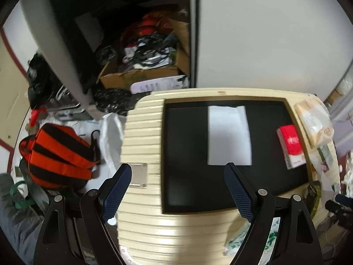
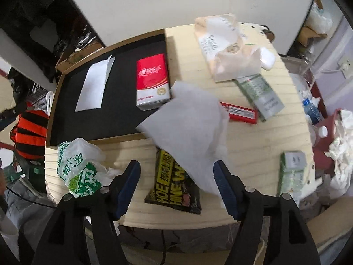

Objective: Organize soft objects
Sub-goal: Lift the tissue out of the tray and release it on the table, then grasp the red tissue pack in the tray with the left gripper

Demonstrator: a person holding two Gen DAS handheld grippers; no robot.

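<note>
A folded white tissue (image 1: 229, 134) lies flat on the black mat (image 1: 187, 154); it also shows in the right wrist view (image 2: 94, 86). A red tissue pack (image 1: 291, 145) lies at the mat's right edge, also seen from the right wrist (image 2: 152, 81). A second white tissue (image 2: 192, 130) hangs loose in the air just ahead of my right gripper (image 2: 176, 187), touching its right finger; the jaws are wide apart. My left gripper (image 1: 178, 190) is open and empty over the mat's near edge.
The cream ribbed table (image 2: 253, 145) carries a black-and-yellow packet (image 2: 174, 187), a green-print plastic bag (image 2: 77, 167), a clear tissue bag (image 2: 229, 48), a red box (image 2: 240, 112) and green packs (image 2: 260, 97). An orange-and-black bag (image 1: 57, 152) and a full cardboard box (image 1: 143, 66) sit left.
</note>
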